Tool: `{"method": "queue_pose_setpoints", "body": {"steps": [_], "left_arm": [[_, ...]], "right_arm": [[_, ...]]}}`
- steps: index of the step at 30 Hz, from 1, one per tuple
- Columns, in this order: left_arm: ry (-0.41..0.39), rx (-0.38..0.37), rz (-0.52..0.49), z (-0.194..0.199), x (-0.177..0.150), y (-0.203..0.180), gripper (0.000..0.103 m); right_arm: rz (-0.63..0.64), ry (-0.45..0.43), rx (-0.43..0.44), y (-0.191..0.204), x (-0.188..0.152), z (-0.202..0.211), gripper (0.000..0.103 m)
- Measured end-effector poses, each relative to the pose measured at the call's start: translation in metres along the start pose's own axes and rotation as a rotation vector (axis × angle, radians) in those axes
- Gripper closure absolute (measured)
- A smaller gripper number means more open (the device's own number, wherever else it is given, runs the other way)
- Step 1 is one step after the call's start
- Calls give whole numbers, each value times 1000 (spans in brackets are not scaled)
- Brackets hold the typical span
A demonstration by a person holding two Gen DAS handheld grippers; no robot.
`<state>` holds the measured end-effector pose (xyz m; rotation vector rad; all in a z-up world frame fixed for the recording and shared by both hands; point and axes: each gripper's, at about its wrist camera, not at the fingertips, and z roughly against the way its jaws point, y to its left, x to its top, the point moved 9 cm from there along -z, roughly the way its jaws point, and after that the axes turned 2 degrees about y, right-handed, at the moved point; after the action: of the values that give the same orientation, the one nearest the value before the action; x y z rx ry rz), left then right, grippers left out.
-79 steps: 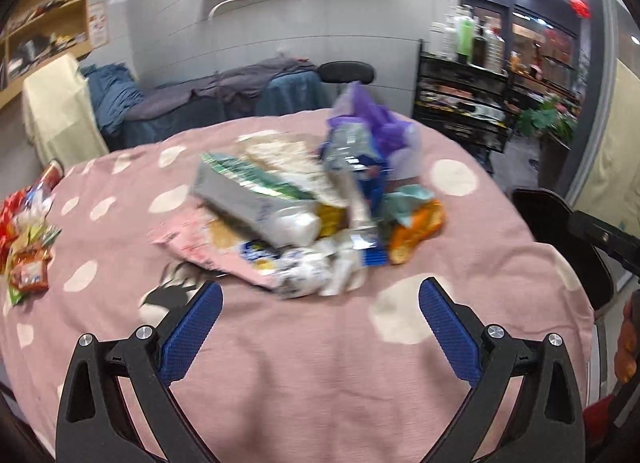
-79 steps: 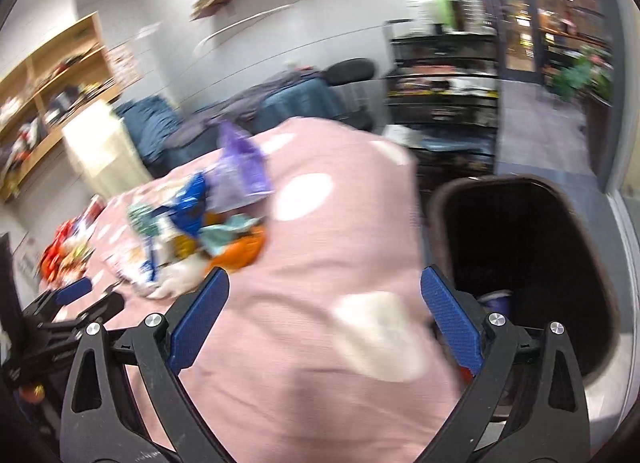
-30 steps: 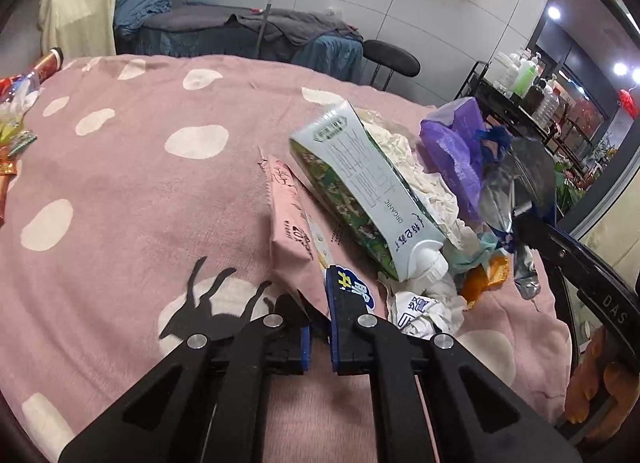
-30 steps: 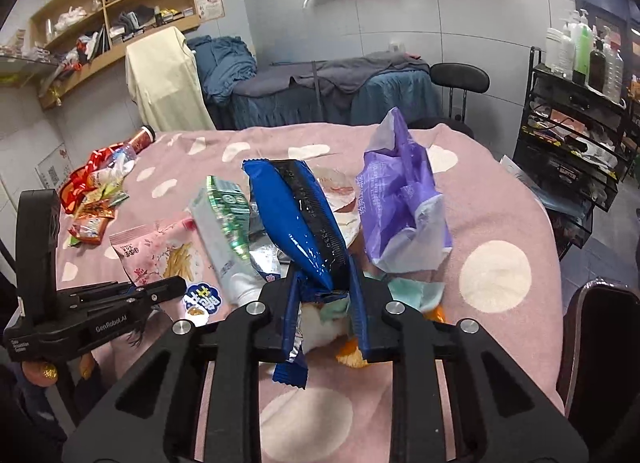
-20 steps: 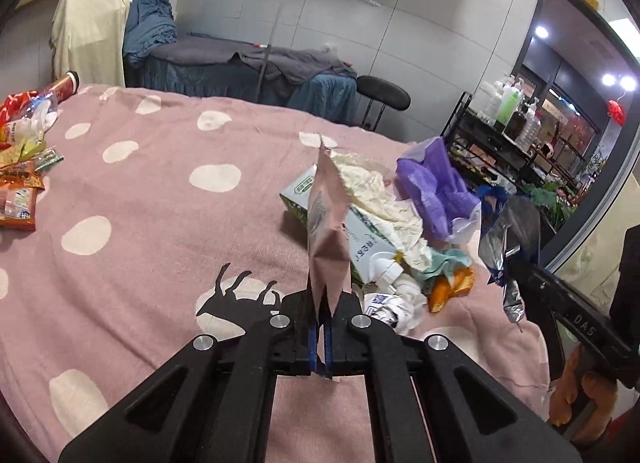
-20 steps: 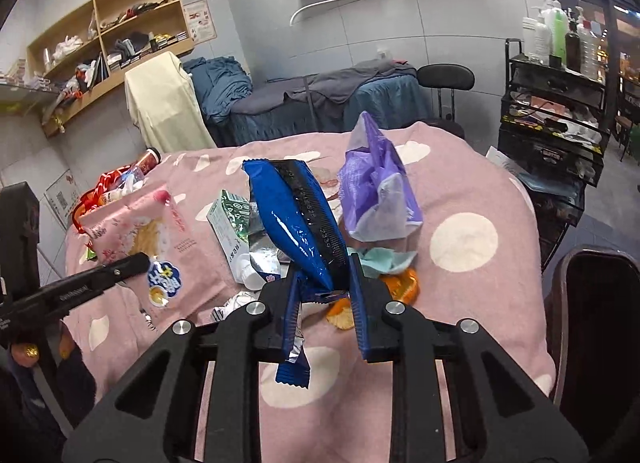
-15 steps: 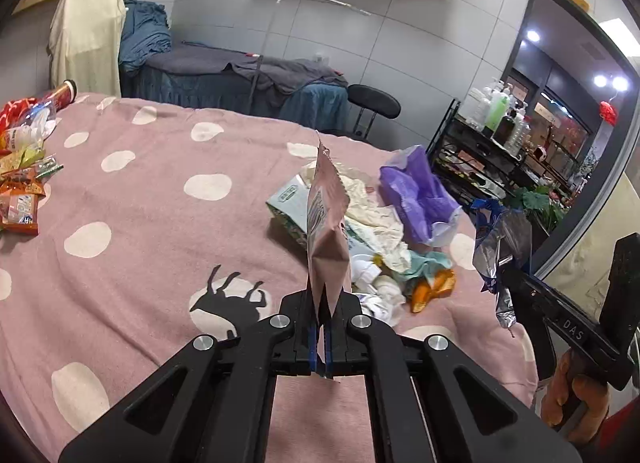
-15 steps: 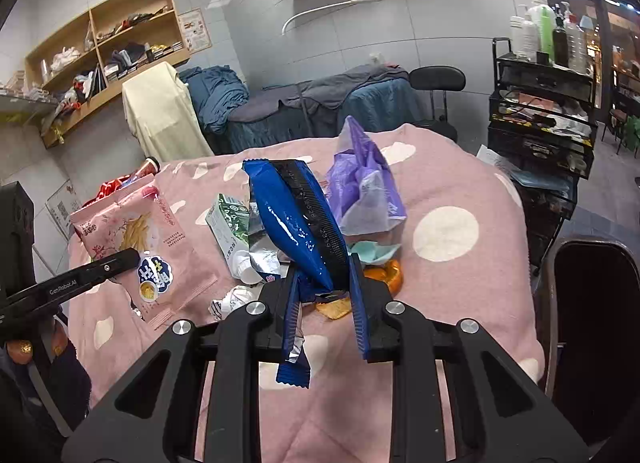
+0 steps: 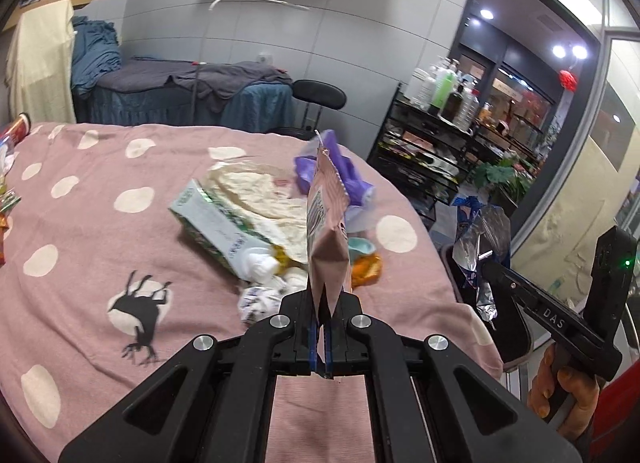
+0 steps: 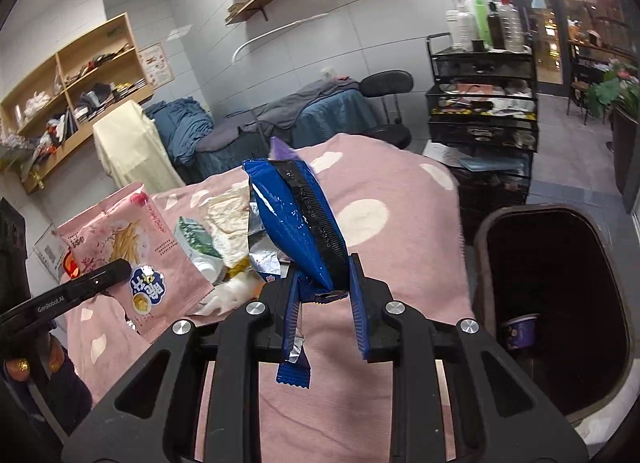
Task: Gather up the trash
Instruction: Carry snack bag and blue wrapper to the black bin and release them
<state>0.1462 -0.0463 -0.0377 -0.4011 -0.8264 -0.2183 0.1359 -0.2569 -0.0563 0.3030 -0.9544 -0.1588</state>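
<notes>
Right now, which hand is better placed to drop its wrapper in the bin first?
Right. Its gripper holds the blue wrapper beside the open bin; the left gripper with the pink packet is over the table.

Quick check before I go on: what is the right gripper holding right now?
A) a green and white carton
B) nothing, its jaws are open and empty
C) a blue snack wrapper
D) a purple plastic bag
C: the right gripper is clamped on the blue snack wrapper, which stands up between its fingers, while the purple bag and the carton lie on the pink cloth.
</notes>
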Motion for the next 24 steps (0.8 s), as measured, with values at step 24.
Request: {"method": "queue_pose_setpoints", "body": {"steps": [24], "left_arm": [[115,-178,-232,-59,-14,-139,100]], "right_arm": [[-344,54,-435,-220,-41,14,77]]}}
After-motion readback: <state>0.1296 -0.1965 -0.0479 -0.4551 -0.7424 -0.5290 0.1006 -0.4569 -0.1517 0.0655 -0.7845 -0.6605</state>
